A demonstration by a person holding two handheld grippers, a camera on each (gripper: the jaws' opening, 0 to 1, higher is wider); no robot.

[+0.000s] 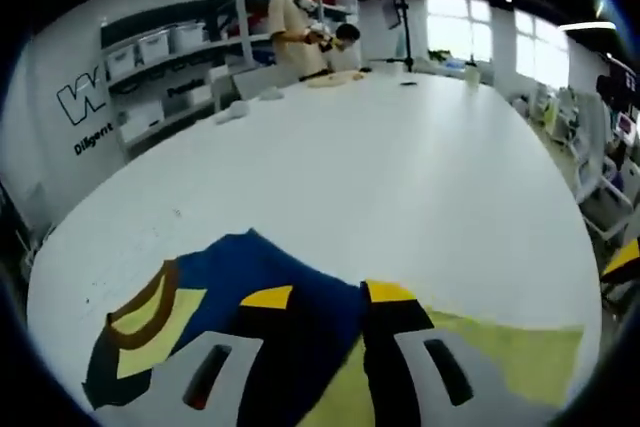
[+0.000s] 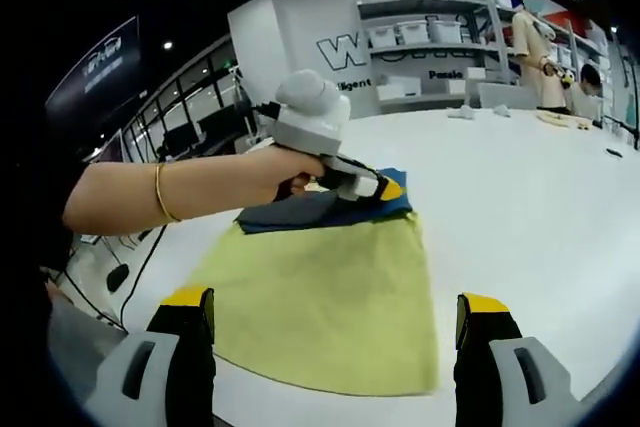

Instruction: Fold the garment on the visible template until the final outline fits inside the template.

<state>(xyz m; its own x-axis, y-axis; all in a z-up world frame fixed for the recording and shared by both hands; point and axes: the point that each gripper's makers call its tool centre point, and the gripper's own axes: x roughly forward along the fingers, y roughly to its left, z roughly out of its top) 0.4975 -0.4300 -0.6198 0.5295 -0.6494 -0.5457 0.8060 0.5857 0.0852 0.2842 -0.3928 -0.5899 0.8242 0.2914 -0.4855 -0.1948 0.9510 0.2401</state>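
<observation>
Garment (image 2: 330, 292) on white table (image 2: 540, 207), centre of right gripper view: yellow-green panel spread flat, navy part bunched at its far edge. Left gripper (image 2: 385, 188), held in person's hand (image 2: 285, 169), sits on that navy edge; in left gripper view jaws stand close together over navy and yellow cloth (image 1: 290, 287), apparently pinching it. Right gripper (image 2: 335, 332) low in frame, jaws wide apart, holding nothing, hovering at near hem. Template outline not discernible. Judgement: fold under way, top being brought over; further folds left.
</observation>
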